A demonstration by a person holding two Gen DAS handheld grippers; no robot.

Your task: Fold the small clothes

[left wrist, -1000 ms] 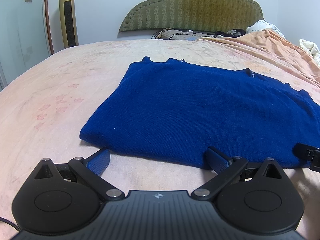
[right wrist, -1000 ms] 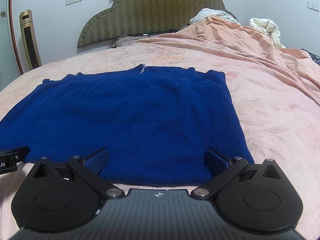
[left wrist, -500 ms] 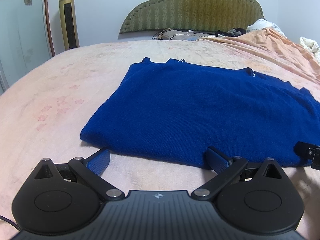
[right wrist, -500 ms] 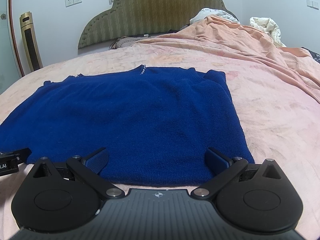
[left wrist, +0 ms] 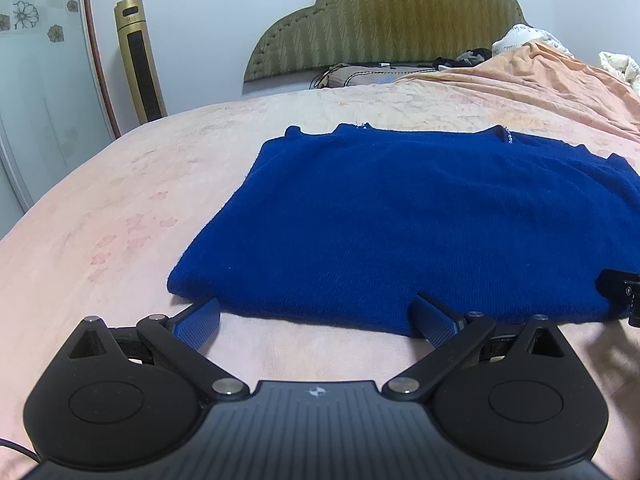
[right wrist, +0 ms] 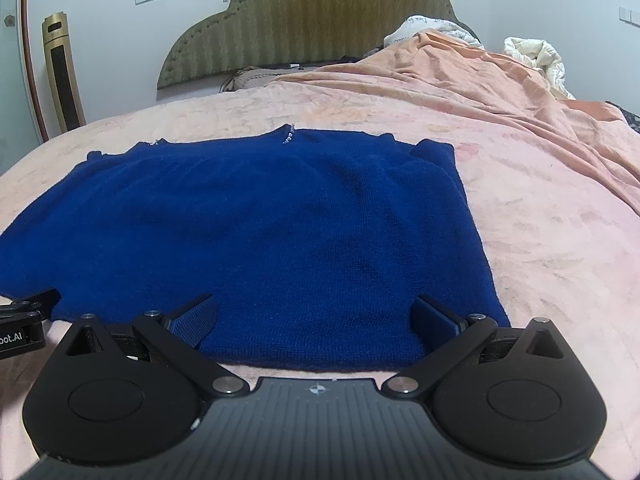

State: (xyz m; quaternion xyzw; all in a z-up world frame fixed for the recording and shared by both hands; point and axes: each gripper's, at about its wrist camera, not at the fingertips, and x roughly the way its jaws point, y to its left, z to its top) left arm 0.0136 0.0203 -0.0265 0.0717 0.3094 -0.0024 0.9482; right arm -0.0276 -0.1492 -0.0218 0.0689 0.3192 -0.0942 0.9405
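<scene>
Lying under everything: big bed [left wrist: 120, 208] with a pink sheet, green headboard [left wrist: 384, 20] standing at the far end. Bunching up on the right side: orange blanket [right wrist: 500, 92]. Standing by the wall on the left: tall gold fan [left wrist: 140, 60]. Lying flat in the middle of the bed: blue sweater [left wrist: 420, 216], neck pointing at the headboard, bottom edge nearest the cameras. Sitting wide apart at the sweater's bottom left corner: left tongs [left wrist: 316, 318], holding nothing, right finger [left wrist: 436, 320] touching the hem. Sitting wide apart at the bottom right corner: right tongs [right wrist: 316, 318], holding nothing, both fingers over the cloth.
</scene>
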